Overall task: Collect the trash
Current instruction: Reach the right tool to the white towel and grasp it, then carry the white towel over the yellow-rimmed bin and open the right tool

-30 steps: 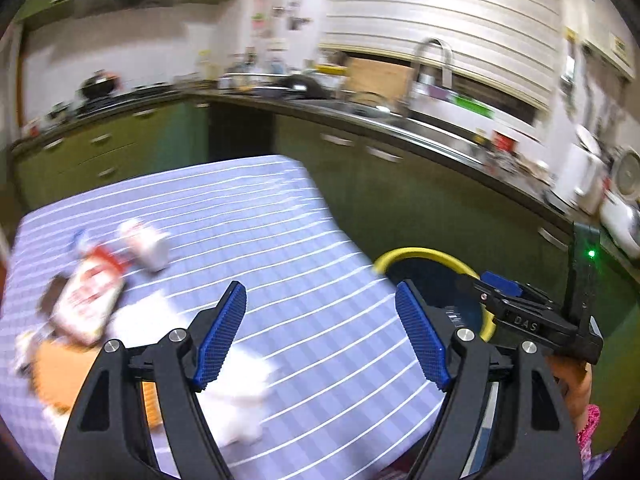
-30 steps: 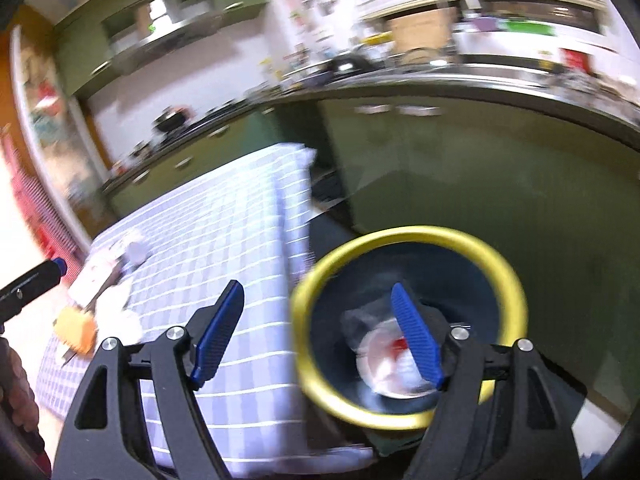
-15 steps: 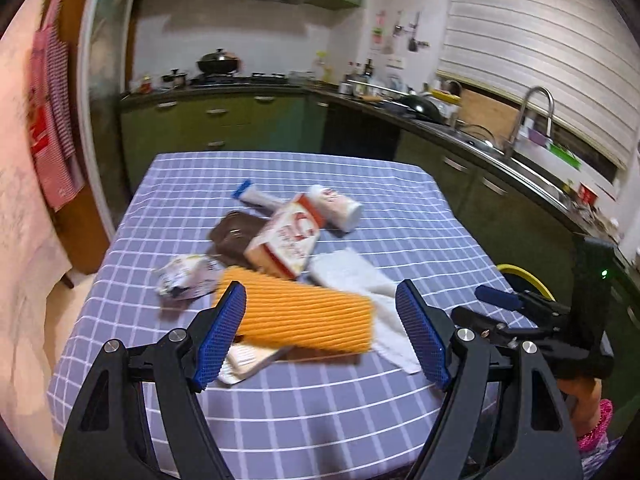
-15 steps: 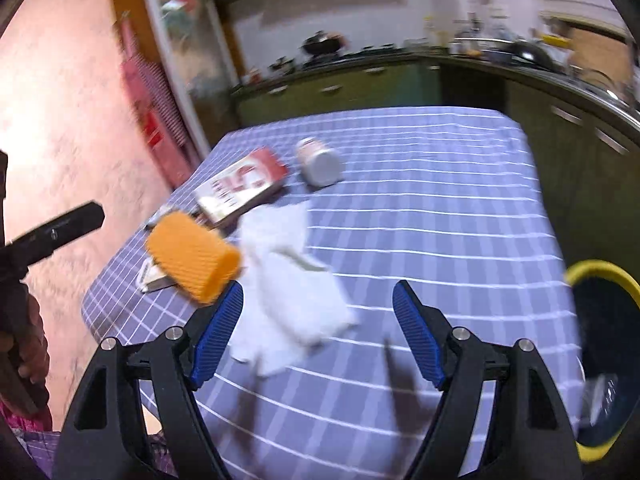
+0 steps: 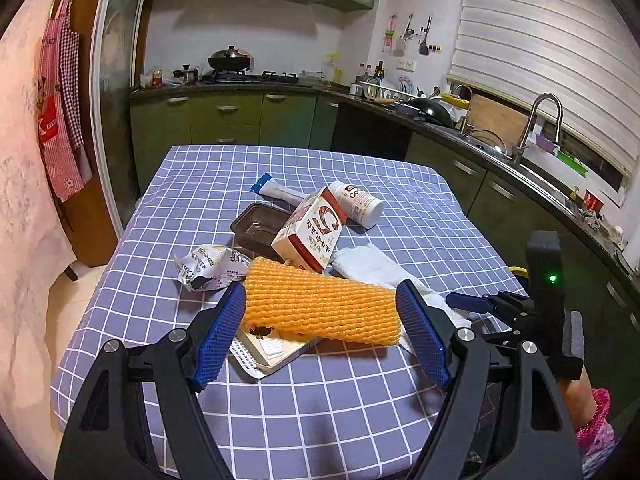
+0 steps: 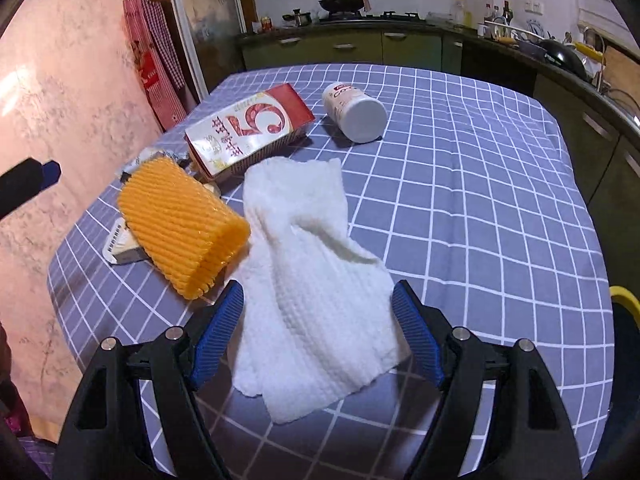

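Both views are sharp, evenly lit indoor pictures under warm artificial light from overhead. Fisheye distortion bends the kitchen counter [image 5: 500, 148] and walls strongly toward the edges, and black vignetting fills the corners. Soft short shadows lie under the orange foam sleeve [image 5: 320, 304] and white towel [image 6: 316, 280] on the checked tablecloth [image 6: 480, 200]. A pale glare washes the pink wall [image 6: 60, 80] at left. No motion blur shows.

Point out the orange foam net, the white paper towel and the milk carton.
orange foam net [image 5: 320, 308], left wrist view, middle of ribbed side
white paper towel [image 6: 316, 280], right wrist view, centre of sheet
milk carton [image 6: 248, 128], right wrist view, printed face
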`<state>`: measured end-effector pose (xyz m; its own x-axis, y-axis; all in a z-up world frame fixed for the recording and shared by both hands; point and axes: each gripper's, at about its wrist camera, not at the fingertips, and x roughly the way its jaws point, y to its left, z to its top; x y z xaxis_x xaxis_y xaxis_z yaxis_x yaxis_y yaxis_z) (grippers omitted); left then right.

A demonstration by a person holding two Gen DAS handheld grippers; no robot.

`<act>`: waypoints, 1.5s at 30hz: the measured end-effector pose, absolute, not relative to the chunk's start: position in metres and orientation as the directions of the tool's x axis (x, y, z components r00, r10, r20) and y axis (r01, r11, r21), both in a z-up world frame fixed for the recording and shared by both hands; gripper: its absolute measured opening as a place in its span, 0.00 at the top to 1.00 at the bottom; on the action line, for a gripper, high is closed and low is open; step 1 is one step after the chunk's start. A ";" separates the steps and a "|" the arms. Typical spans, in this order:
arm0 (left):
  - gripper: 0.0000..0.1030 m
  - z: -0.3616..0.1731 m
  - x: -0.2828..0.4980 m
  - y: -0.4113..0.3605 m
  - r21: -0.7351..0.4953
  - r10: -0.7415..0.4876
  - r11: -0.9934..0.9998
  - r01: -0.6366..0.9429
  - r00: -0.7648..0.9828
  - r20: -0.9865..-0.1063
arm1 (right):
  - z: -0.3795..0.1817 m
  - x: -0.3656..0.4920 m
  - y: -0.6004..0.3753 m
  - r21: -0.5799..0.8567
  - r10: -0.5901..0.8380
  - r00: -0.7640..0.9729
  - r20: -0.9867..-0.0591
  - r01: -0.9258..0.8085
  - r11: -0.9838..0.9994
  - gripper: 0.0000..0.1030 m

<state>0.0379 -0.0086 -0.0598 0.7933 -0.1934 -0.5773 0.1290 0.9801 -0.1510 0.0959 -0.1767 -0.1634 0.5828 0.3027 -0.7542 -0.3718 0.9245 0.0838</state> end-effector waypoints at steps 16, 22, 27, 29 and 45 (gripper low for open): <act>0.26 -0.064 0.037 -0.011 -0.158 -0.192 0.980 0.122 0.793 -0.579 | -0.132 0.081 -0.197 0.087 0.295 0.653 -0.697 -0.330 0.940 0.96; 0.26 -0.066 0.037 -0.012 -0.158 -0.194 0.980 0.124 0.789 -0.583 | -0.089 0.065 -0.222 0.129 0.327 0.721 -0.611 -0.317 0.940 0.96; 0.26 -0.065 0.036 -0.016 -0.153 -0.198 0.979 0.133 0.789 -0.582 | -0.063 0.053 -0.247 0.143 0.316 0.770 -0.554 -0.286 0.948 0.96; 0.26 -0.064 0.036 -0.017 -0.154 -0.199 0.979 0.134 0.789 -0.581 | -0.056 0.048 -0.260 0.143 0.295 0.789 -0.540 -0.259 0.955 0.96; 0.26 -0.066 0.042 -0.038 -0.145 -0.225 0.974 0.172 0.770 -0.597 | -0.051 0.016 -0.416 0.142 -0.084 0.857 -0.509 0.180 0.973 0.96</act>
<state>0.0421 -0.0379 -0.0660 0.7700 -0.2245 -0.5972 0.1716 0.9744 -0.1451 0.0157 -0.4163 -0.0511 0.8567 -0.0839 -0.5090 0.1798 0.9734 0.1422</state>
